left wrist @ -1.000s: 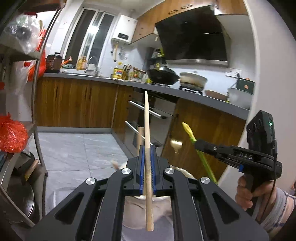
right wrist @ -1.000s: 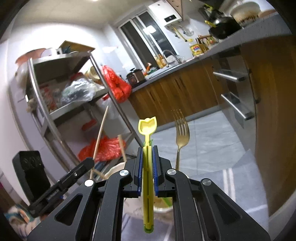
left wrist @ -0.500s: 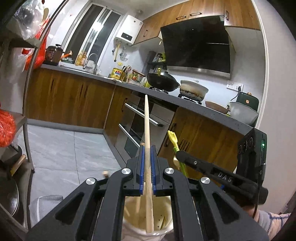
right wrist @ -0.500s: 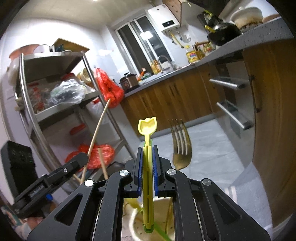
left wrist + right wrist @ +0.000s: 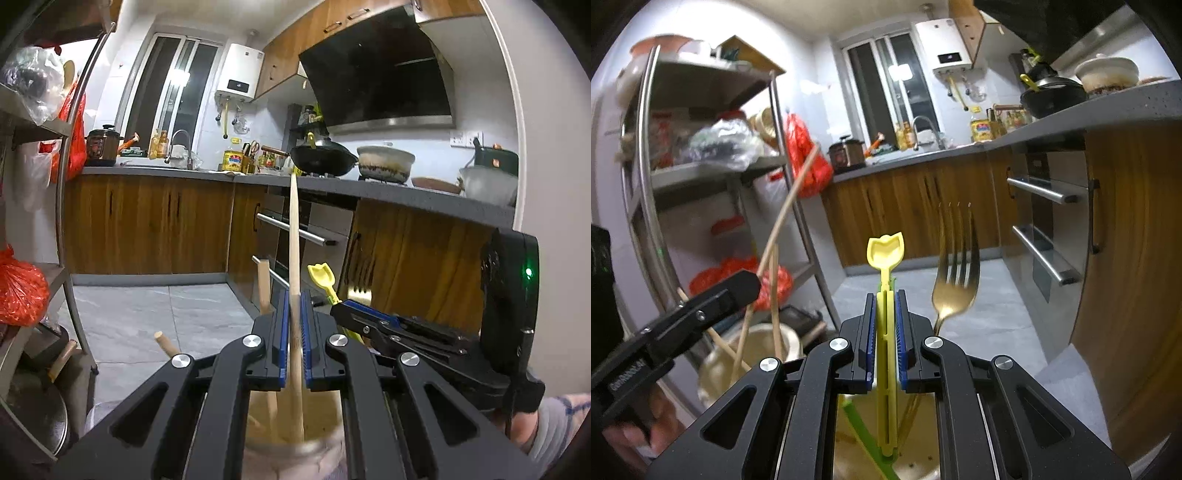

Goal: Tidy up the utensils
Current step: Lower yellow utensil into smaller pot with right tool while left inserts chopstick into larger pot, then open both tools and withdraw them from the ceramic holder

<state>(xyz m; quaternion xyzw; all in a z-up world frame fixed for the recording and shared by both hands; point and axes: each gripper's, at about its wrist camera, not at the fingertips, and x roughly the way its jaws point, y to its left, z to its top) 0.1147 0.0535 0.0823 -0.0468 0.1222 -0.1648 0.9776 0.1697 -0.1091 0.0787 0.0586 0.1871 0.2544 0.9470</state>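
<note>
My left gripper is shut on a long wooden chopstick. The chopstick's lower end reaches into a cream utensil holder right beneath the jaws. Two more wooden sticks stand in that holder. My right gripper is shut on a yellow plastic spoon, held upright over another holder opening. A gold fork and a green utensil stand in that opening. Each gripper shows in the other's view: the right gripper with the yellow spoon, and the left gripper with the chopstick.
A metal shelf rack with red bags stands on the left. Wooden cabinets and an oven with bar handles run under a grey counter bearing a wok and pots. Grey tiled floor lies behind the holder.
Both grippers have sunk toward the holder, whose cream mouth now shows under each pair of jaws. The right gripper has rolled more upright. Both grips are unchanged.
</note>
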